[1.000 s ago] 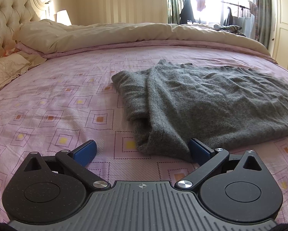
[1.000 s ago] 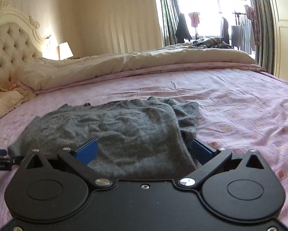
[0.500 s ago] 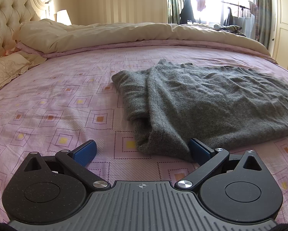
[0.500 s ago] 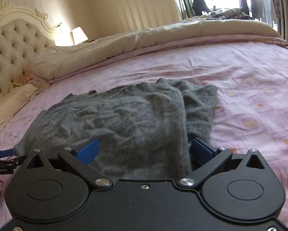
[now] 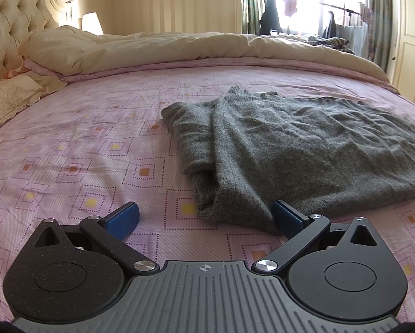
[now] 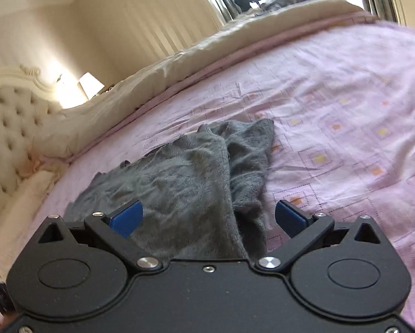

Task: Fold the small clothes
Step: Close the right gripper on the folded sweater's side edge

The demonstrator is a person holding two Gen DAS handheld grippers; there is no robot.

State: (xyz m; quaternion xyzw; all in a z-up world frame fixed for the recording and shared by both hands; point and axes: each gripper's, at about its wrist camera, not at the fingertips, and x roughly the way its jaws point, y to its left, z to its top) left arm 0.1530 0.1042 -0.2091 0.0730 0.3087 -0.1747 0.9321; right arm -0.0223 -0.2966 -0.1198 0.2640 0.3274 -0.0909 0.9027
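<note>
- Here, the grey knitted sweater [image 5: 290, 149] lies partly folded on the pink patterned bedsheet [image 5: 82, 152].
- The left gripper [image 5: 204, 217] is spread wide, the sweater's near corner just inside its right finger.
- The right gripper [image 6: 208, 215] gapes too, tilted, with the sweater's folded edge [image 6: 232, 194] between its blue fingers.

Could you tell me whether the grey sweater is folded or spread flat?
Partly folded: the grey sweater has one side flap doubled over its body.
</note>
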